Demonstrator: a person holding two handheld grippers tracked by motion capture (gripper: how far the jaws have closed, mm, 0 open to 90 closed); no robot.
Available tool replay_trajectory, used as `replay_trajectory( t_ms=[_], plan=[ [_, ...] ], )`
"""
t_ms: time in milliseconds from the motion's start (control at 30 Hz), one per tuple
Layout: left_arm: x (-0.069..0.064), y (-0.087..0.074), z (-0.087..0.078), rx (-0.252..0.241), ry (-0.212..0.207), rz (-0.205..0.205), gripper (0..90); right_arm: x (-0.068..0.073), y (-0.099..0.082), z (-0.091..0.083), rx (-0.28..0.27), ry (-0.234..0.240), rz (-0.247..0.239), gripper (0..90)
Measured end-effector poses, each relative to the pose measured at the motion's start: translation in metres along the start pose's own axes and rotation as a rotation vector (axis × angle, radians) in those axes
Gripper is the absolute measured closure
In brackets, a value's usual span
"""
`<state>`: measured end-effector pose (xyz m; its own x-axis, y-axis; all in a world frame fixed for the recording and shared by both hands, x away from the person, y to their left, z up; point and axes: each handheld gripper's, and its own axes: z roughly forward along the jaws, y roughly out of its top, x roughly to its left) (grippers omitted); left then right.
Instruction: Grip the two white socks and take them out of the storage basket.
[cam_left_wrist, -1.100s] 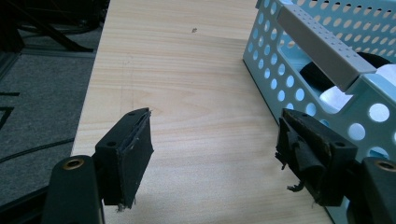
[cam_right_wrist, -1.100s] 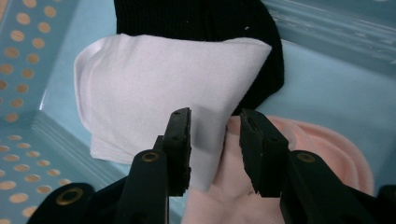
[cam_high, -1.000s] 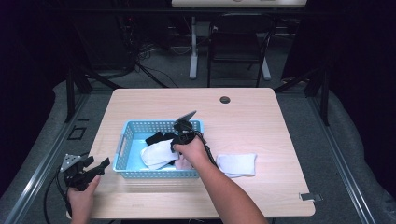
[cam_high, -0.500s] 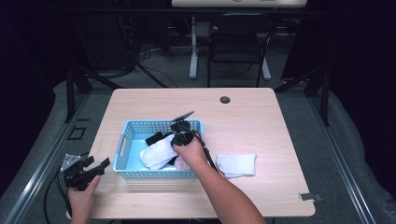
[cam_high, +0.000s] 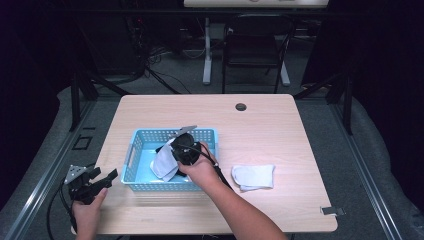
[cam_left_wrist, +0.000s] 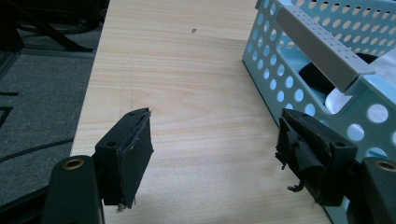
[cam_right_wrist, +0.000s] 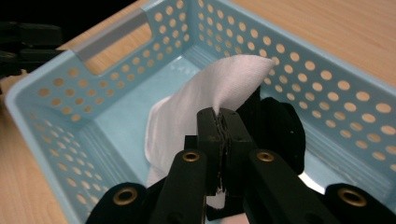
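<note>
High view, from left to right: the left gripper (cam_high: 102, 178) rests at the near left corner of the wooden table (cam_high: 280, 130), its jaws spread wide with nothing between them, pointing toward the short handled end of the blue perforated basket (cam_high: 131, 155) and just short of touching it. In the left gripper view the grey handle bar (cam_left_wrist: 322, 46) of that end rises at the right, beside the right-hand jaw.

Next comes the basket itself, its long axis running across the table. Over it hangs the right gripper (cam_high: 172, 150), jaws clamped on a white sock (cam_high: 164, 162). In the right gripper view the jaws pinch a fold of the sock (cam_right_wrist: 205, 102) near its upper edge, and the rest drapes down and away toward the basket floor. Its lower end seems to touch the floor, but I cannot be sure. A black sock (cam_right_wrist: 280, 128) lies in the basket just beside the white one, to the right of the jaws in that view.

Farthest right, on bare table outside the basket, lies another white sock (cam_high: 253, 176), flat, its long axis parallel to the basket's.

My reading is that the held sock is going into the basket. It hangs straight below the right gripper, inside the walls, so the coming move is only a release. For the sock outside, the right gripper is far nearer.
</note>
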<state>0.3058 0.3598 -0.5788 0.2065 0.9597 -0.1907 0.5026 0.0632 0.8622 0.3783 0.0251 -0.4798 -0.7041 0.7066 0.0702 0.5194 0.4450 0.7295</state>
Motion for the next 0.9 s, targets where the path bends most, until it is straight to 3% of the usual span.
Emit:
replay_trajectory(
  t_ms=[167,333,567,900],
  plan=[
    [0.0,0.0,0.0,-0.001,0.0,0.0,26.5,0.009,0.0,-0.011,-0.052,-0.007,-0.059,88.5],
    [0.0,0.0,0.0,0.0,0.0,0.0,26.5,0.015,0.0,-0.022,-0.109,-0.02,-0.083,88.5],
    [0.0,0.0,0.0,0.002,-0.001,0.001,26.6,0.018,0.0,-0.042,-0.212,-0.024,-0.077,88.6],
    [0.0,0.0,0.0,0.003,-0.002,0.003,26.6,0.014,-0.001,-0.065,-0.301,-0.017,-0.039,88.7]
  ],
)
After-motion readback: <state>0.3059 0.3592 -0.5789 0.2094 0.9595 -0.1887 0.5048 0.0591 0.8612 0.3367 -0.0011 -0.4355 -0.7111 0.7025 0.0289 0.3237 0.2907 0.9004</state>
